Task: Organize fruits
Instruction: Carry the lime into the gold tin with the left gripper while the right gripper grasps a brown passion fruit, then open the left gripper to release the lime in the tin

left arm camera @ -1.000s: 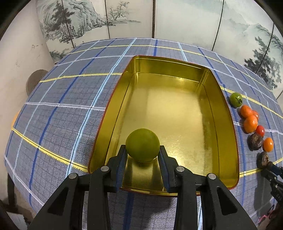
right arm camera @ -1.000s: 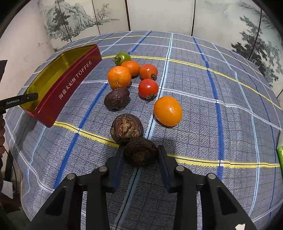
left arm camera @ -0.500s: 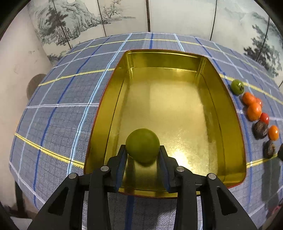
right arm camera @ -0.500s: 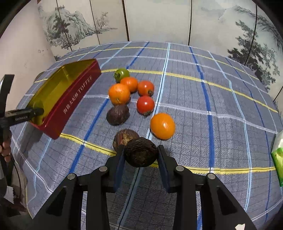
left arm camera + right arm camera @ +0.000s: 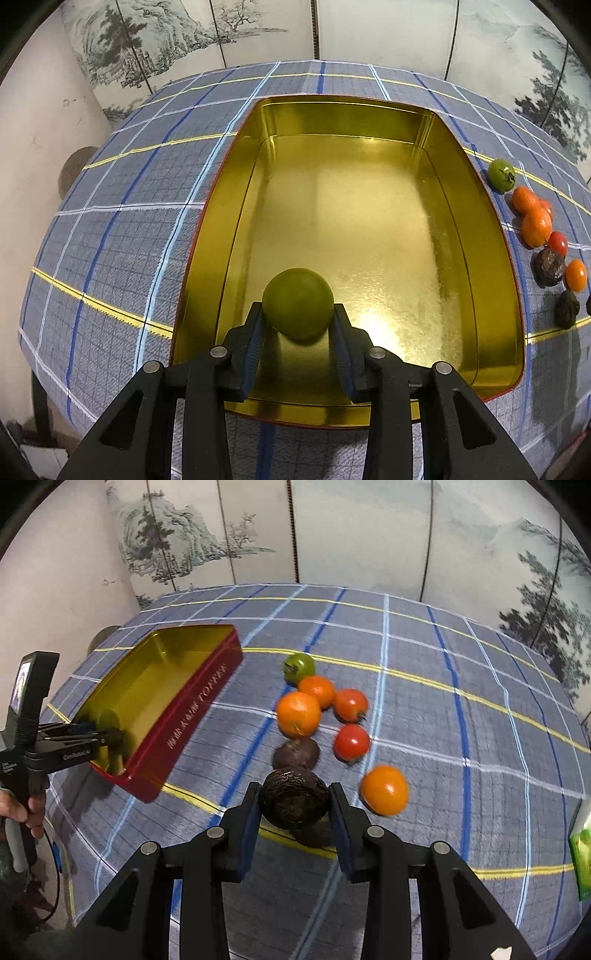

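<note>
The left gripper (image 5: 298, 325) holds a smooth green fruit (image 5: 297, 302) pinched between its pads, low over the near end of the gold-lined toffee tin (image 5: 369, 122). Compared with a second ago the tin fills more of the left wrist view and the fruit sits further inside its walls, so the release looks close (the jaws have not let go: both pads press the fruit's sides). The tin's floor is bare, so by my reading this will be the first fruit placed.

The right gripper (image 5: 293, 808) is clamped on a dark, wrinkled fruit (image 5: 294, 798), possibly a passion fruit. A second ago that fruit rested on the checked tablecloth (image 5: 443, 686) touching a similar one; now it rides clear of the cloth, with its neighbour partly hidden beneath it. The second pickup has therefore succeeded while the first delivery finishes.

Left on the cloth, beside the tin: a green tomato (image 5: 299, 667), two oranges (image 5: 298, 714), two red tomatoes (image 5: 351, 743), another orange fruit (image 5: 384, 790) and a second dark fruit (image 5: 296, 754). Most of the sorting remains.
</note>
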